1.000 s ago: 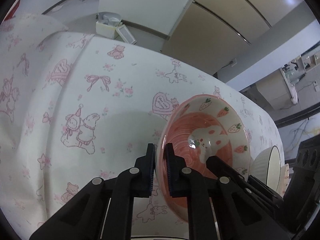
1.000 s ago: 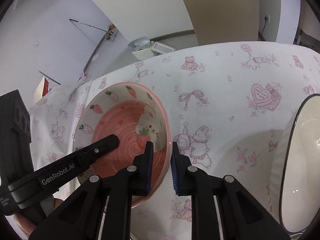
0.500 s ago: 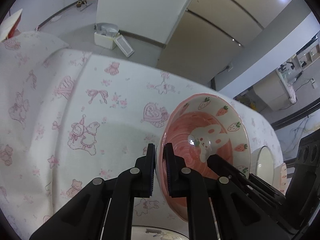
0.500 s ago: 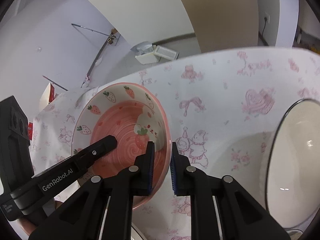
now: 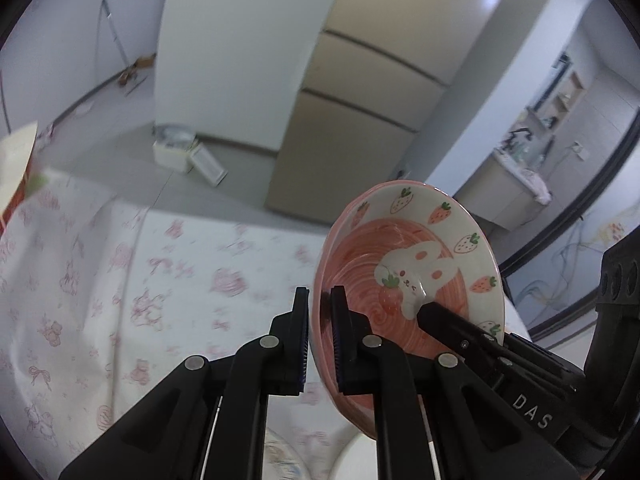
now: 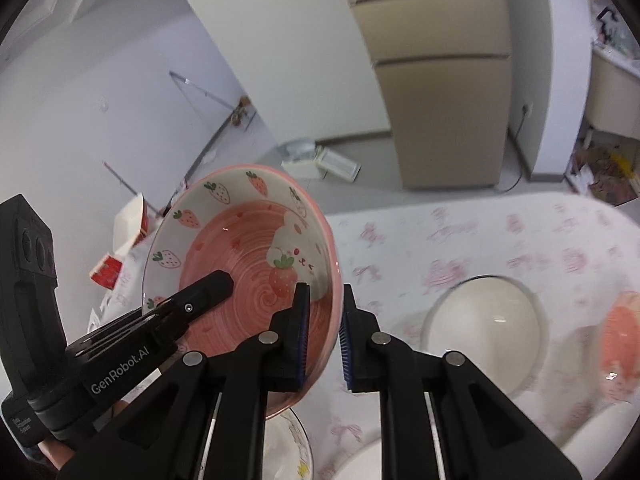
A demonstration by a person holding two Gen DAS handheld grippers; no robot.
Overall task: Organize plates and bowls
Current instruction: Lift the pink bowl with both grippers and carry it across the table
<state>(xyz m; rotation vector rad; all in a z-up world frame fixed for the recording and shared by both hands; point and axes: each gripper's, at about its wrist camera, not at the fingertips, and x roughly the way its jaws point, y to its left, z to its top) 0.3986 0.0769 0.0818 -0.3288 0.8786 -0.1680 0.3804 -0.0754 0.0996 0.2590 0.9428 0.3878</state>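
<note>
A pink bowl (image 5: pixel 412 276) (image 6: pixel 244 264), painted with strawberries and a rabbit, hangs in the air above the table, tilted on edge. My left gripper (image 5: pixel 320 336) is shut on its left rim, one pad inside and one outside. My right gripper (image 6: pixel 323 332) is shut on the opposite rim in the same way. Each view also shows a finger of the other gripper reaching into the bowl: the right one (image 5: pixel 448 320) and the left one (image 6: pixel 204 292).
Below lies a table under a white cloth with pink prints (image 5: pixel 120 280). On it stand a cream bowl (image 6: pixel 484 328), another pink bowl (image 6: pixel 620 344) at the right edge, and pale plates (image 6: pixel 280 448) just under the grippers. A red and white carton (image 6: pixel 120 248) sits far left.
Both grippers have risen together with the pink bowl held between them. The table has dropped lower in both views, and more of the room and the dishes underneath shows.
</note>
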